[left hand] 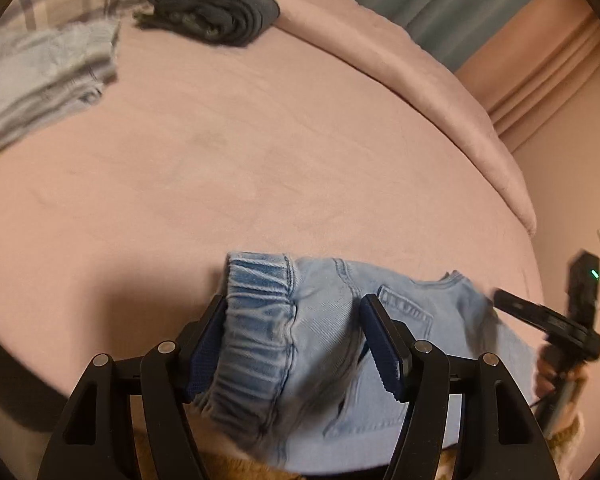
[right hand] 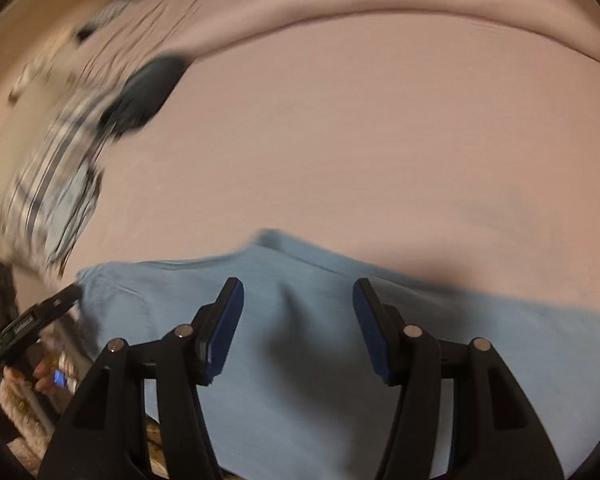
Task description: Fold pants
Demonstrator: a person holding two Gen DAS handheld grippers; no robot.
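Two grippers open: left gripper [left hand: 294, 344] straddles the elastic waistband [left hand: 256, 320], right gripper [right hand: 298, 330] over the pants [right hand: 300, 360] | soft, limp denim, probably light | pinch the thick waistband.

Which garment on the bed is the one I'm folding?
Start at the pink bed. Nearest its front edge, under both open grippers, lie the light-blue jeans, with an elastic waistband and a patch pocket. The dark folded garment and the striped grey one sit far back.

Left hand-held gripper [left hand: 294, 330] and right hand-held gripper [right hand: 298, 320] both spread wide, pointing forward.
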